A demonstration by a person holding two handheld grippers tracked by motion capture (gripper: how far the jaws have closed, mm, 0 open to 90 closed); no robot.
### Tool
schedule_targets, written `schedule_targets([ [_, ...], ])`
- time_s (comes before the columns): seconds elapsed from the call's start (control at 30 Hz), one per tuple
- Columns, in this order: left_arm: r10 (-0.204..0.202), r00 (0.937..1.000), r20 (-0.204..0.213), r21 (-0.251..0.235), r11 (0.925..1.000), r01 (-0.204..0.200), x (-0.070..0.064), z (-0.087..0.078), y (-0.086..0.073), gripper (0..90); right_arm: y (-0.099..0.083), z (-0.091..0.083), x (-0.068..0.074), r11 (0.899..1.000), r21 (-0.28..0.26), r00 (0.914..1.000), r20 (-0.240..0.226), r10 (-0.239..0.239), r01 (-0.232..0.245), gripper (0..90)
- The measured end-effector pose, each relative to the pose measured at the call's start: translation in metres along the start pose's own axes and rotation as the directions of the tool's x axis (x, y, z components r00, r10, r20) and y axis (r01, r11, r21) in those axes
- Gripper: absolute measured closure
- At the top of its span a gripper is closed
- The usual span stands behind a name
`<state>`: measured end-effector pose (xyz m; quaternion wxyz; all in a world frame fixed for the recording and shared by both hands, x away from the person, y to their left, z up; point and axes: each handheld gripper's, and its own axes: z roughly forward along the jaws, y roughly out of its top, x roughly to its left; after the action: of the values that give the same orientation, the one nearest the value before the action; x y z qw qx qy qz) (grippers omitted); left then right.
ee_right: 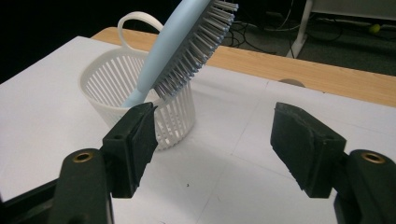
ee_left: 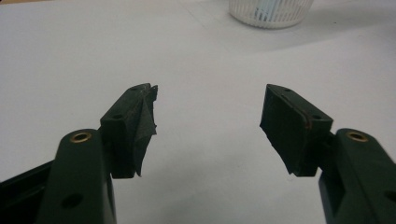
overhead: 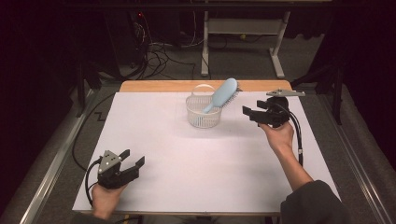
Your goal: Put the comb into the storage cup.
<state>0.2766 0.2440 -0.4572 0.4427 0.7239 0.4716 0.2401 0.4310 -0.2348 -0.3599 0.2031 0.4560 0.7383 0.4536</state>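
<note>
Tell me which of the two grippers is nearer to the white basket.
The right gripper: it hovers open just beside the white basket holding the blue hairbrush. The left gripper sits far off at the table's near edge.

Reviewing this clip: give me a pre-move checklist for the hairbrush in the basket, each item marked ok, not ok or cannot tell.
1. Right gripper jaws apart, nothing between them: ok.
2. Left gripper jaws apart, nothing between them: ok.
3. Hairbrush sits handle-down in the basket, head leaning out over the rim: ok.
4. Basket upright on the white sheet: ok.
5. Right gripper near the basket: ok.
6. Whether the basket would stay put if the brush is pulled: cannot tell.
</note>
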Motion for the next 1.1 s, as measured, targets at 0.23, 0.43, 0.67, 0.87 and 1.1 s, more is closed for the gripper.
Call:
schedule_targets([
  [0.23,-0.001,1.0000,-0.001,0.000,1.0000,0.001,0.000,0.000,0.000,35.5,-0.004,-0.005,-0.002,1.000,-0.005,1.0000,0.007,-0.005,0.005,32.2],
  [0.43,-0.001,1.0000,0.000,0.001,1.0000,0.001,0.000,0.000,0.000,35.5,-0.007,-0.009,-0.004,1.000,-0.006,0.9999,0.009,-0.013,0.013,32.2],
  [0.67,0.000,1.0000,0.000,0.003,1.0000,0.000,0.000,0.000,0.000,35.5,-0.010,-0.015,-0.008,1.000,-0.010,0.9999,0.012,-0.011,0.011,32.2],
  [0.87,-0.001,1.0000,0.000,0.001,1.0000,0.001,0.000,0.000,0.000,35.5,-0.013,-0.019,-0.010,1.000,-0.014,0.9999,0.014,-0.009,0.009,32.1],
  [1.1,-0.003,1.0000,0.001,0.003,1.0000,0.003,0.000,0.001,0.000,35.5,-0.017,-0.023,-0.013,1.000,-0.015,0.9999,0.015,-0.004,0.005,32.0],
])
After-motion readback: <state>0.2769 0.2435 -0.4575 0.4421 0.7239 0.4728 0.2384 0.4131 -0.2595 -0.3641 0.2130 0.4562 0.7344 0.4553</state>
